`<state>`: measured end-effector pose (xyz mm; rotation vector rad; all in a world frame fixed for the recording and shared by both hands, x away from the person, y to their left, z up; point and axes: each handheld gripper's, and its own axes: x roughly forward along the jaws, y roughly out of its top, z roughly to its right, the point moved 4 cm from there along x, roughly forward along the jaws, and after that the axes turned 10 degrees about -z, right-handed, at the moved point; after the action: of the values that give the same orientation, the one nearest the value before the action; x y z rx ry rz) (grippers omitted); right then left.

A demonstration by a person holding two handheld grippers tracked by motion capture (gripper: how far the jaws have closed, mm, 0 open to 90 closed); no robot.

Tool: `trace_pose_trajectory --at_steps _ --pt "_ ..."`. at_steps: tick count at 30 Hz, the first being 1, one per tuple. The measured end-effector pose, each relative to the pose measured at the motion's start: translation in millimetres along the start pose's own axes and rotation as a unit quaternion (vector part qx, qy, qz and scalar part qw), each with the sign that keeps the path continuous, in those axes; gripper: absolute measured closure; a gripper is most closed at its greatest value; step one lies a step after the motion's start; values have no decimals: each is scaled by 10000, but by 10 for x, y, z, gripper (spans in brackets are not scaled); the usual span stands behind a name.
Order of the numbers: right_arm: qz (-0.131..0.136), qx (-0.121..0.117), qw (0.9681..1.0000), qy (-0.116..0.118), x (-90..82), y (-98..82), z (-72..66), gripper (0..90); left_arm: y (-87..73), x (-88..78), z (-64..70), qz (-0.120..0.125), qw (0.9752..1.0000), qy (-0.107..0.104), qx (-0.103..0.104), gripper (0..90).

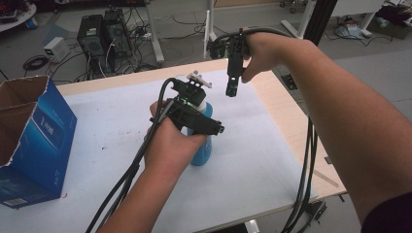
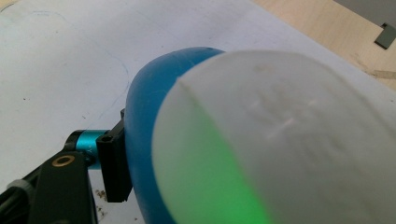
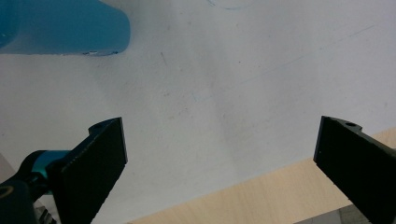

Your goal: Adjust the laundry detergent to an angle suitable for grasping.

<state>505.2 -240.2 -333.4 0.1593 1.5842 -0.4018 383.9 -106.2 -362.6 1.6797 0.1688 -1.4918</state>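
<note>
A blue bottle (image 1: 202,153) with a white cap (image 1: 197,103) stands upright on the white sheet near the middle of the table. My left gripper (image 1: 206,124) wraps it just below the cap and is shut on it. In the left gripper view one black finger (image 2: 114,163) presses against the bottle's blue body (image 2: 144,116), the frosted white cap (image 2: 280,140) looms close, and the other finger is hidden behind it. My right gripper (image 1: 231,90) hangs above the table behind the bottle, pointing down. Its jaws (image 3: 219,144) stand wide open with nothing between them; the bottle's base (image 3: 60,23) lies at the upper left of that view.
An open blue cardboard box (image 1: 34,141) stands at the table's left edge. A white sheet (image 1: 97,136) covers most of the wooden table (image 1: 286,111), whose bare strip runs along the right side. Cables trail from both grippers. Computer towers (image 1: 104,36) stand on the floor behind.
</note>
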Motion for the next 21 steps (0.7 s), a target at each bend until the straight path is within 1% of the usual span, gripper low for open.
trace_pose_trajectory --at_steps 3,6,8,15,17,21 --pt "-9 -1 10000 -3 3 1 2 19 -4 4 -5 -30 10000 23 6 266" --pt "2 -55 10000 -15 9 2 10 19 -6 7 0 -37 10000 43 21 266" --pt "11 -2 10000 -4 12 7 2 19 -4 12 4 -25 10000 56 4 266" --pt "23 -11 10000 -16 5 10 -4 19 0 22 4 -19 9999 105 -12 272" --pt "13 -89 10000 -41 8 4 9 18 3 22 1 -3 9999 105 -28 280" --pt "21 -12 10000 -26 5 -4 -1 19 5 24 -4 -6 9999 148 -16 293"
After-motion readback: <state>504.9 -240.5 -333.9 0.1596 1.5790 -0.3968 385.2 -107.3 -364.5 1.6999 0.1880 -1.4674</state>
